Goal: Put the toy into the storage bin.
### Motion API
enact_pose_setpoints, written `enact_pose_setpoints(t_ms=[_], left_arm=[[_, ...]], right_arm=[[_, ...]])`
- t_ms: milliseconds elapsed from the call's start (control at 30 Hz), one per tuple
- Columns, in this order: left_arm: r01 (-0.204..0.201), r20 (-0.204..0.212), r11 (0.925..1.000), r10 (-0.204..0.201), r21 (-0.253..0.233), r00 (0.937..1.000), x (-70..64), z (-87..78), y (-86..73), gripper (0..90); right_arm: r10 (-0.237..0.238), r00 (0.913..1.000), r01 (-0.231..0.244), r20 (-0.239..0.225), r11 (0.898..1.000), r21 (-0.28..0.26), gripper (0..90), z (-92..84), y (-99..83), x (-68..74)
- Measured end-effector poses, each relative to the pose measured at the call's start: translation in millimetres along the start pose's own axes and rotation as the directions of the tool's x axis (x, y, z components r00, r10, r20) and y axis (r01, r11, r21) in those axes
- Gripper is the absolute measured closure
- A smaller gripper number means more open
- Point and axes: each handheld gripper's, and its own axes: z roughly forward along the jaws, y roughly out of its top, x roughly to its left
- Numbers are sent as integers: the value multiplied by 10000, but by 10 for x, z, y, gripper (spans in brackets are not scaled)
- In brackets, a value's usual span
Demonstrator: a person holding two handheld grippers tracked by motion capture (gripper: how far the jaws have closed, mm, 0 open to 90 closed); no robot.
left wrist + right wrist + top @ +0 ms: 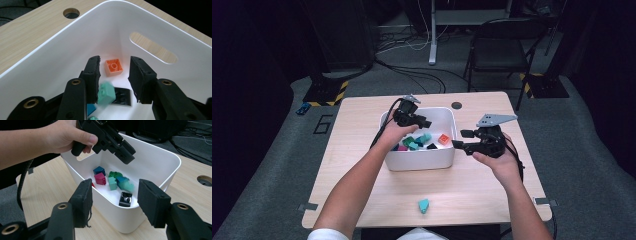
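Left gripper [421,121] over the white bin [419,161], jaws pointing down into it and parted, nothing pressed between the pads. Mint-green brick [106,94] blurred just below the left jaw in the left gripper view, apparently loose and dropping toward the bin floor (blur too heavy to tell for certain). Same brick [125,185] smeared in the right gripper view, among the other pieces. Orange brick [114,67] flat on the bin floor beyond the jaws, a black brick [121,97] just beside the mint one. Dark blue [99,170], magenta [100,179] and green [114,174] bricks bunched at the far side of the bin. Right gripper [460,138] outside the bin, just beside its right wall, jaws parted and holding nothing. One teal brick [424,205] alone on the wooden table [362,120], well apart from the bin, near the front edge.
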Motion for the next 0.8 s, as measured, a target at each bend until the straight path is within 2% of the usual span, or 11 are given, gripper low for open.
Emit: enact_pose_setpoints(t_ms=[367,500,800], left_arm=[[-446,-57,9983,444,-382,9990,-83,-264,4,531],[-470,68,9974,474,-542,9989,-135,-367,-11,515],[-799,162,9935,815,-817,9965,-257,-589,-53,508]], right_arm=[[-6,10000,6,22,10000,-16,451,0,0,-4],[14,10000,-14,26,10000,-2,451,0,0,-3],[-10,10000,10,67,10000,9,451,3,1,2]])
